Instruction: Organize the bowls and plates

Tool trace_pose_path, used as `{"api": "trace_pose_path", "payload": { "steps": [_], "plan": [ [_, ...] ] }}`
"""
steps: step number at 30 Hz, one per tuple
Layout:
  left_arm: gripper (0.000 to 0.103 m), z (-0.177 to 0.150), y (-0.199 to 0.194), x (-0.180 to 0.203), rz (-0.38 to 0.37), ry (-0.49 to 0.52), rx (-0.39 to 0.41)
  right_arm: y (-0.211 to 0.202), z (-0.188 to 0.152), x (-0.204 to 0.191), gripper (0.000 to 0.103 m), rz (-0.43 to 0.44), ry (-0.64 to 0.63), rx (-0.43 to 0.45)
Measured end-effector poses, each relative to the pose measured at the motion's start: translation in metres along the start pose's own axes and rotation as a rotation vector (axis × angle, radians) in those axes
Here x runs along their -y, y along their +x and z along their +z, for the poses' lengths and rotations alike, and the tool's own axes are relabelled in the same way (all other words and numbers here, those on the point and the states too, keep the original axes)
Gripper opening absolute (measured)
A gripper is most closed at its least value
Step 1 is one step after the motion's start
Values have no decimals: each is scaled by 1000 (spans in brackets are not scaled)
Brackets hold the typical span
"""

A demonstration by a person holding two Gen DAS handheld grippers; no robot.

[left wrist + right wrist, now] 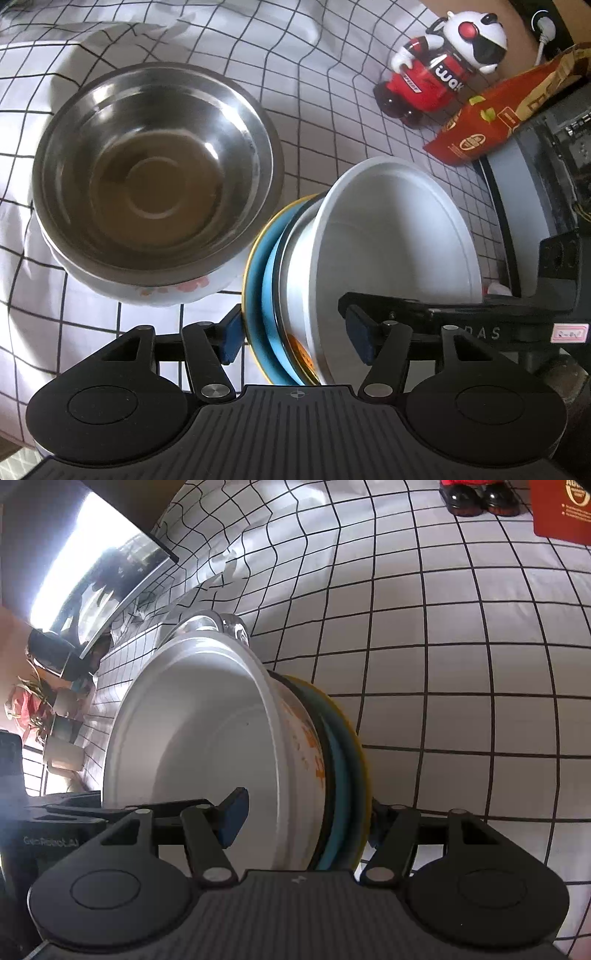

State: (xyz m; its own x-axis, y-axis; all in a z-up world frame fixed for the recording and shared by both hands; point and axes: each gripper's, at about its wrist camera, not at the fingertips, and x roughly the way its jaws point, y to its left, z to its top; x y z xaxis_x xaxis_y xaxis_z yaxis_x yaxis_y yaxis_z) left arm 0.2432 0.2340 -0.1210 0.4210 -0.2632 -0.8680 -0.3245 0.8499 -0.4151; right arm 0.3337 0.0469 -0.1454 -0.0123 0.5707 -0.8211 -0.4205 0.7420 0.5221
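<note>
A stack of a white bowl on blue plates with a yellow rim is held on edge between both grippers. My left gripper is shut on the stack, one pad outside the plates, one inside the bowl. My right gripper is shut on the same stack from the opposite side; the white bowl and blue plates show there. A steel bowl sits nested in a white flowered bowl on the checked cloth to the left.
A checked white cloth covers the surface. A red and white robot toy and a red snack bag lie at the back right. A dark screen and potted plants stand to the left in the right wrist view.
</note>
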Motion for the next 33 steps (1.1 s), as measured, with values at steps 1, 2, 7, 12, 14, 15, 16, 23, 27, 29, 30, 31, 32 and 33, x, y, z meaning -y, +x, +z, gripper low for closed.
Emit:
{"api": "trace_pose_path", "payload": {
  "steps": [1,2,7,12,14,15,16,23,27,29,30,31,32,33],
  "plan": [
    [63,0,1,0,1,-4,0,0,0,-1,64,-9,-13,4],
    [63,1,3,1,3,-5,-4,-1,0,-2,64,-16,-21,6],
    [62,7,5,0,14,-43,-30,0,-2,1,64,-9,-11,-4],
    [62,10,10,-5,-1,-91,-30,0,-3,3,64,9,8,5],
    [62,9,11,-5,3,-89,-30,0,-4,4,64,2,14,7],
    [62,9,13,-2,11,-72,-40,0,-4,4,64,-5,14,10],
    [62,9,14,0,17,-56,-48,-1,-5,5,64,-11,14,14],
    [60,14,17,-11,-32,-111,-81,-1,-2,9,61,24,38,12],
    [51,13,19,-19,-43,-167,-73,-1,1,9,61,29,44,3],
    [51,13,19,-18,-40,-158,-72,-1,1,8,61,23,39,1],
    [51,13,19,-18,-40,-159,-73,-1,1,8,61,12,37,6],
    [51,13,19,-18,-40,-161,-74,-2,3,8,61,0,36,13],
    [51,13,19,-18,-39,-160,-73,-3,4,8,61,-13,33,20],
    [51,12,19,-17,-36,-156,-72,-3,5,8,61,-22,29,23]
  ]
}}
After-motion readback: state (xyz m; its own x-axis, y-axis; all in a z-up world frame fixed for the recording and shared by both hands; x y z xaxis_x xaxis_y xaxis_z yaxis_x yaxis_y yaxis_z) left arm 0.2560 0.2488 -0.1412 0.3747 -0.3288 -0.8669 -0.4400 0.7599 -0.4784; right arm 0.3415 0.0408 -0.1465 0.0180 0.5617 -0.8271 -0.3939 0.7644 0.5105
